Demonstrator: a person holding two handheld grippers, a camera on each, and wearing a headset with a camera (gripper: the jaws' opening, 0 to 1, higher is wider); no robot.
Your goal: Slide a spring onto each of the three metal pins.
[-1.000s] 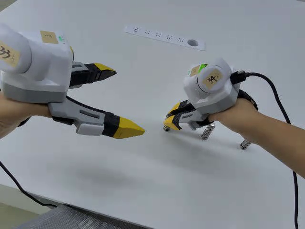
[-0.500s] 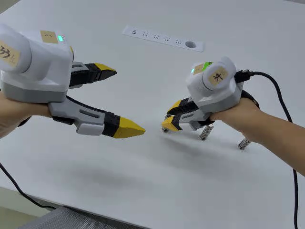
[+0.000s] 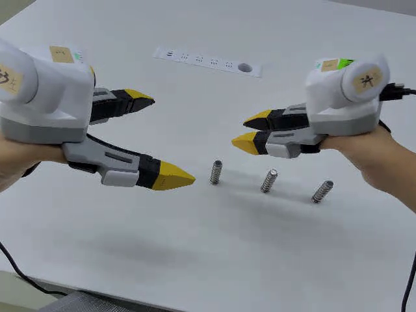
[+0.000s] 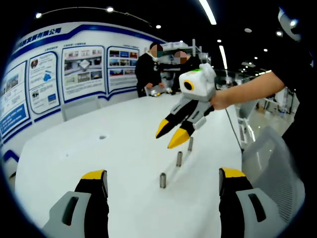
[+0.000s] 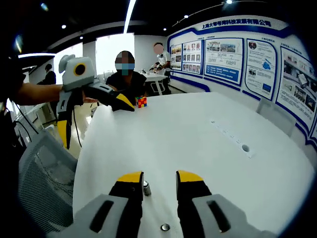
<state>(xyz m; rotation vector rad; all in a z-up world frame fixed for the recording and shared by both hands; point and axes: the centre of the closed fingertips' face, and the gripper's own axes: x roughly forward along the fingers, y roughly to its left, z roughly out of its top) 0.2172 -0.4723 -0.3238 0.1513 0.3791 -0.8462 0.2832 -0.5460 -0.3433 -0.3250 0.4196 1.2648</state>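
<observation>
Three short metal pins stand in a row on the white table, each with a spring around it: left (image 3: 216,172), middle (image 3: 269,181), right (image 3: 322,191). My right gripper (image 3: 246,132) hovers above and a little behind the row, jaws narrowly open and holding nothing. My left gripper (image 3: 166,138) is held to the left of the pins, open wide and empty. The left gripper view looks along the pin row (image 4: 179,158) between its own jaws (image 4: 163,174), with the right gripper (image 4: 169,137) above the pins. Just past the right gripper's own jaws (image 5: 160,177) stands one sprung pin (image 5: 146,187).
A white power strip (image 3: 207,60) lies at the back of the table. A black cable (image 3: 406,279) hangs off the right arm. The table's near edge runs along the bottom, with a mesh chair (image 5: 39,178) beside it. A colour cube (image 5: 141,101) sits at the far end.
My right gripper has risen up and to the right, away from the leftmost pin, so all three sprung pins now stand in the open. The left gripper has barely moved.
</observation>
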